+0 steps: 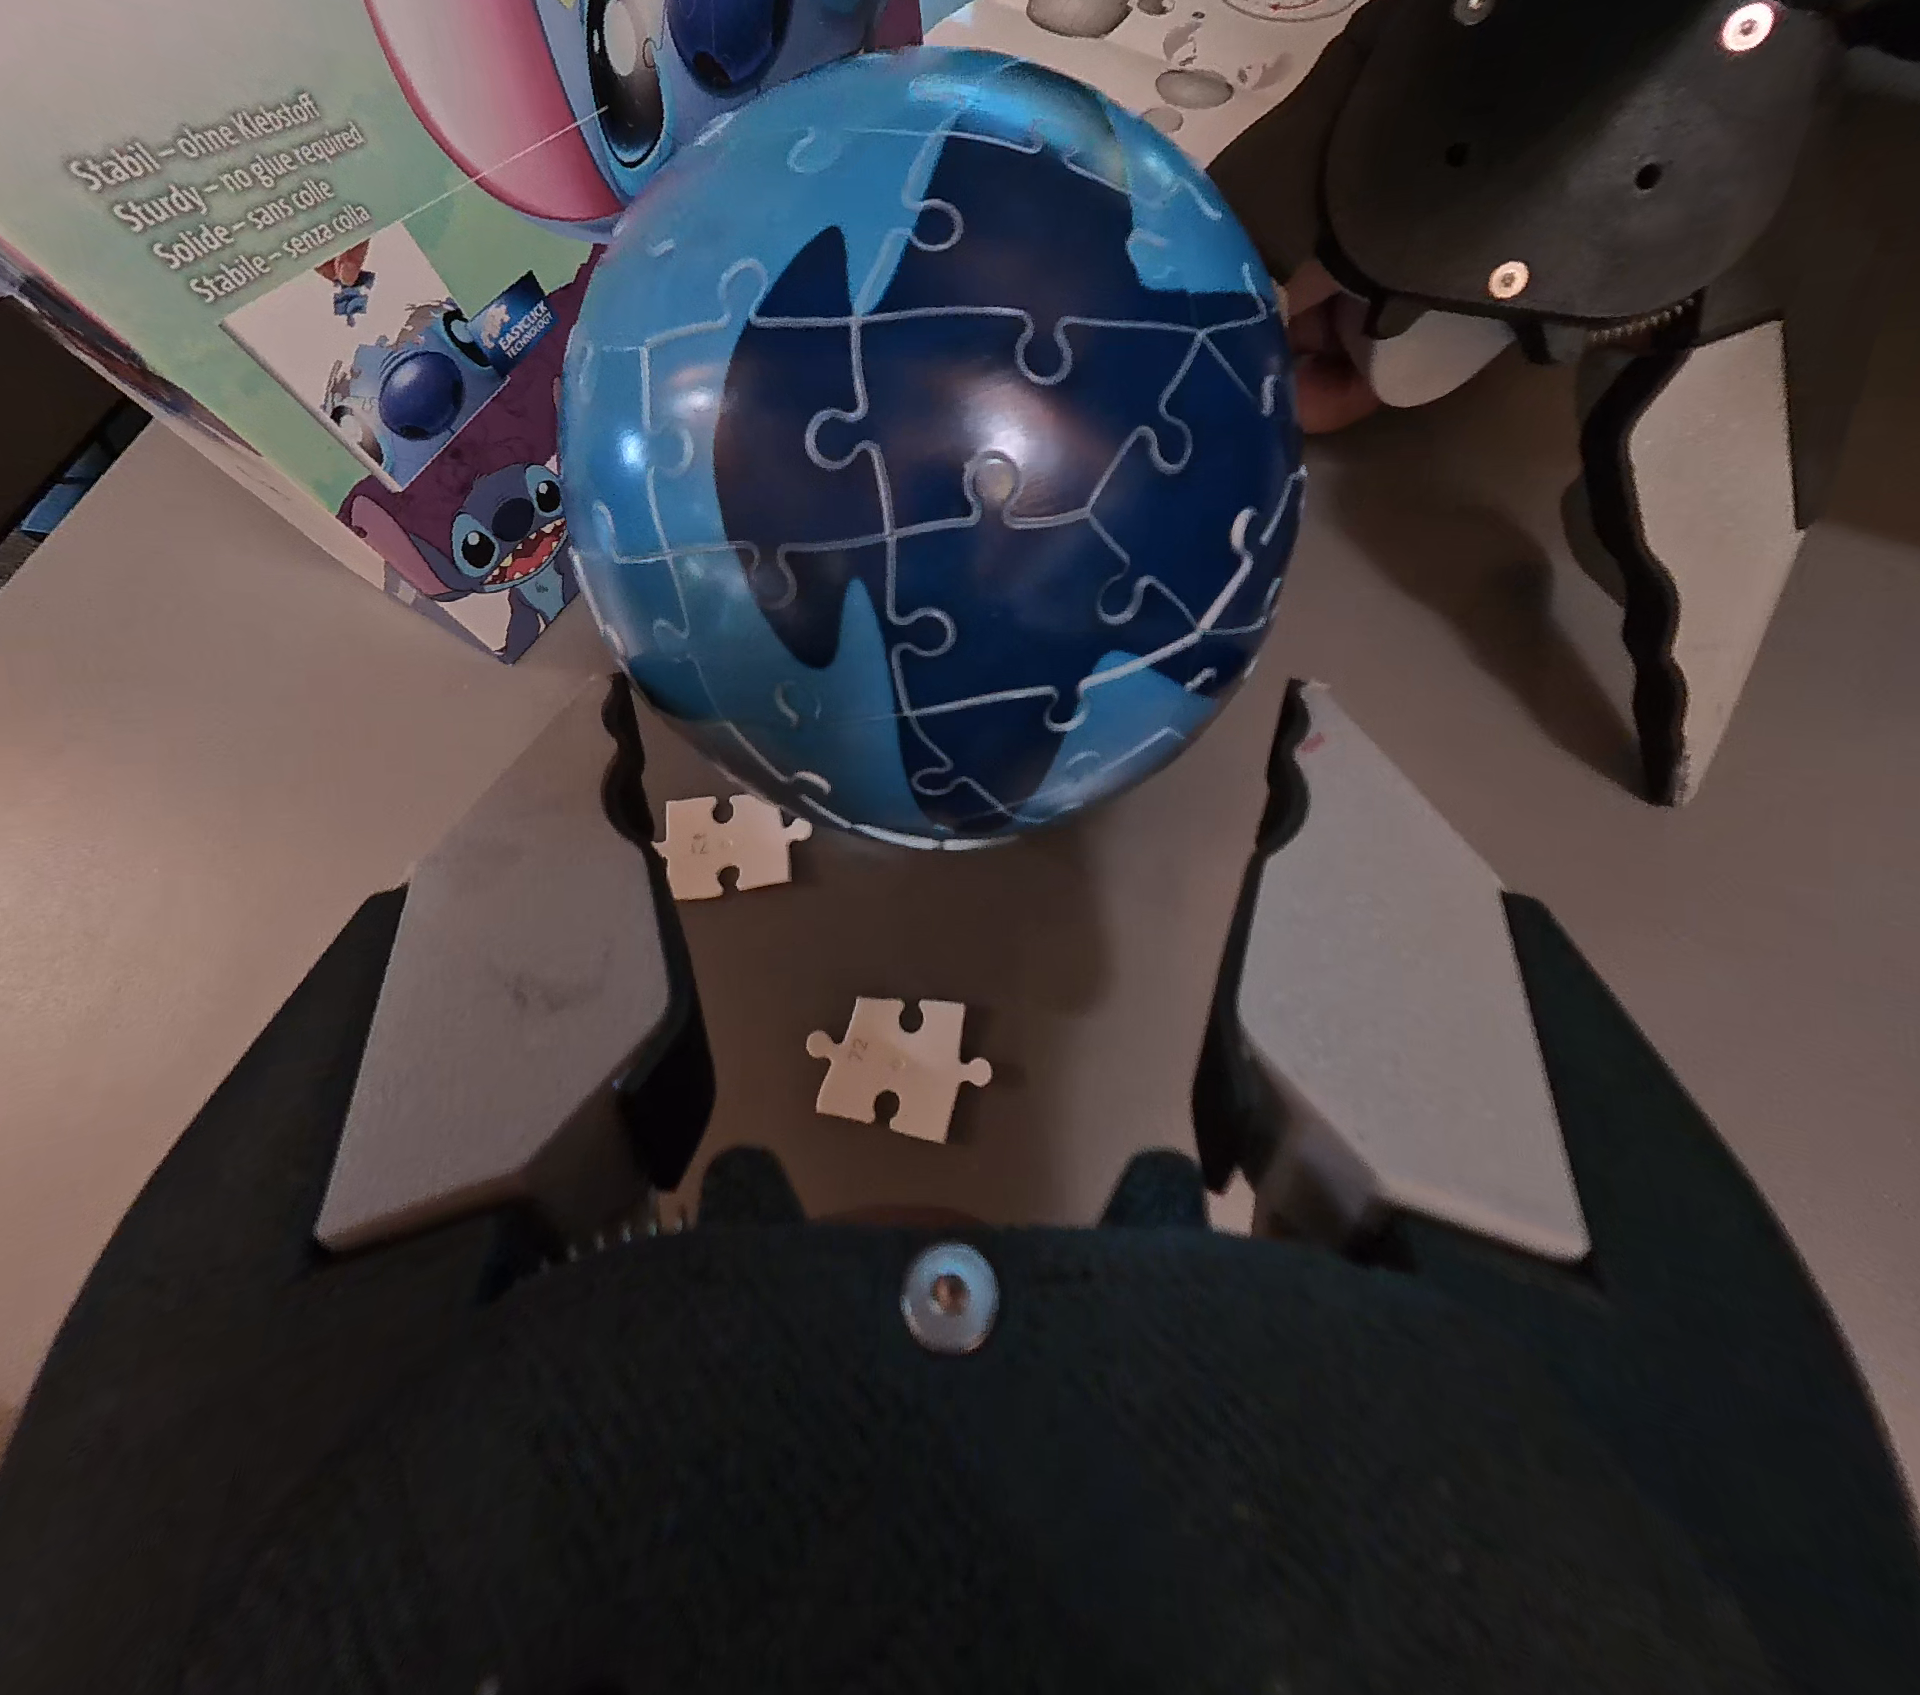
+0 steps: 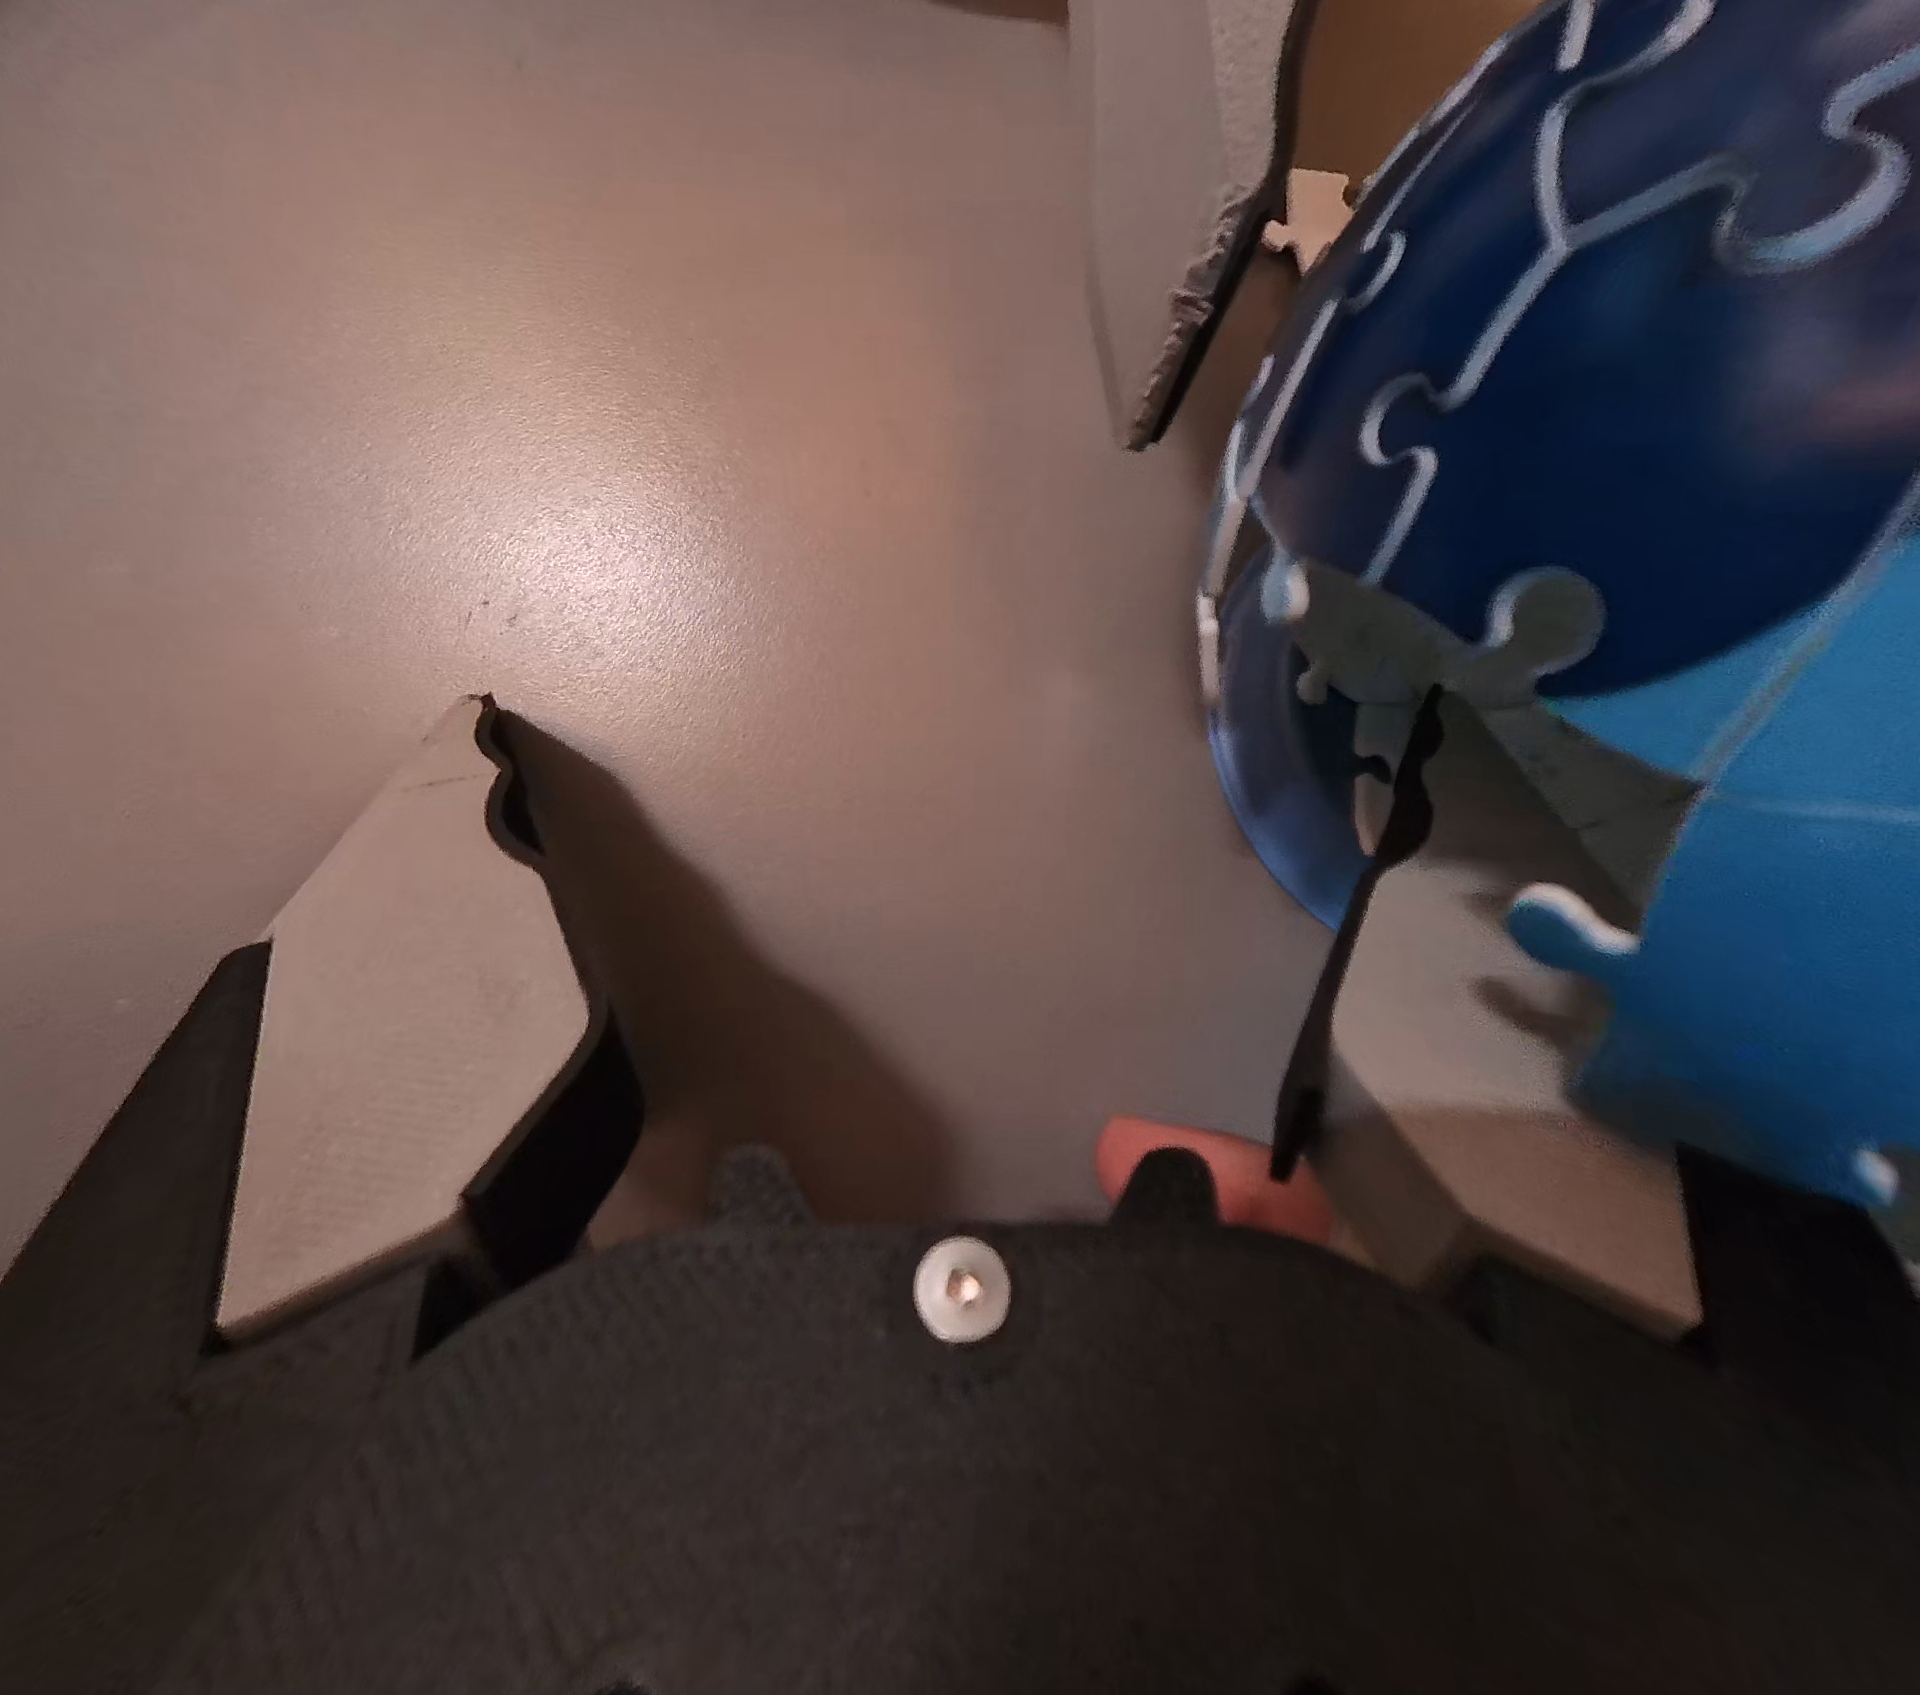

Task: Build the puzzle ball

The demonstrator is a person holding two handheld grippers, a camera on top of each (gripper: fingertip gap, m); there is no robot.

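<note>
L gripper point(image 1: 951, 752) jaws wide, empty | R gripper point(image 2: 956, 710) jaws wide, empty | puzzle ball point(image 1: 930, 450) btwn

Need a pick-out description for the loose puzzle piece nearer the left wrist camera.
Find the blue puzzle ball on the grey table. Two white face-down pieces lie before it. The target piece lies alone between the left gripper's fingers; the other piece sits by the ball.

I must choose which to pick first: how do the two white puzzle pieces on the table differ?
The far puzzle piece lies close beside the puzzle ball, near the tip of a finger of the left hand-held gripper; the near puzzle piece lies apart, midway between the fingers. Both lie flat on the table, white back up.
</note>
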